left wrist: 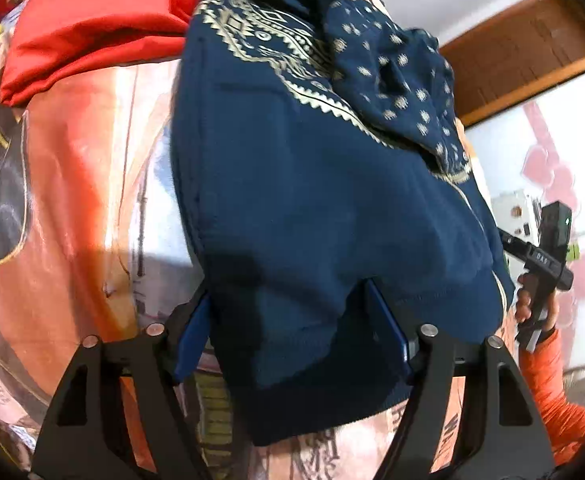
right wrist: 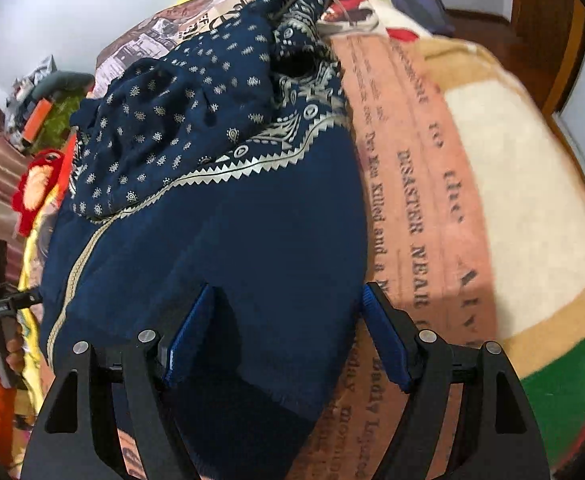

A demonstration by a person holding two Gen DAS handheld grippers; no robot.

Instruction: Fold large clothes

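Left gripper (left wrist: 288,328) spread wide, blue pads either side of the navy garment's (left wrist: 292,200) plain hem, not clamped. Cloth sits between the jaws and hangs over the near edge of the bed (left wrist: 76,208). Right gripper (right wrist: 288,328) likewise released, pads apart, one pad against the garment's (right wrist: 212,248) plain panel near its right edge, other pad over the newspaper-print bedspread (right wrist: 420,216).

Garment lies on the bed, lower half flat. Beyond the zigzag border (right wrist: 252,166) the dotted upper part is bunched in a heap toward the far edge. Red cloth (left wrist: 92,28) lies past it on the left, just beside it, touching or not unclear. Plush blanket (right wrist: 512,168) to the right.

Judgement: a fold is being set up, neither corner secured.

Risks:
- Closing now may catch one layer only, or bedspread along with hem, so the fold drags bedding.
- Bunched top may get folded in as a lump.
- Overhanging hem may slide off the near edge.
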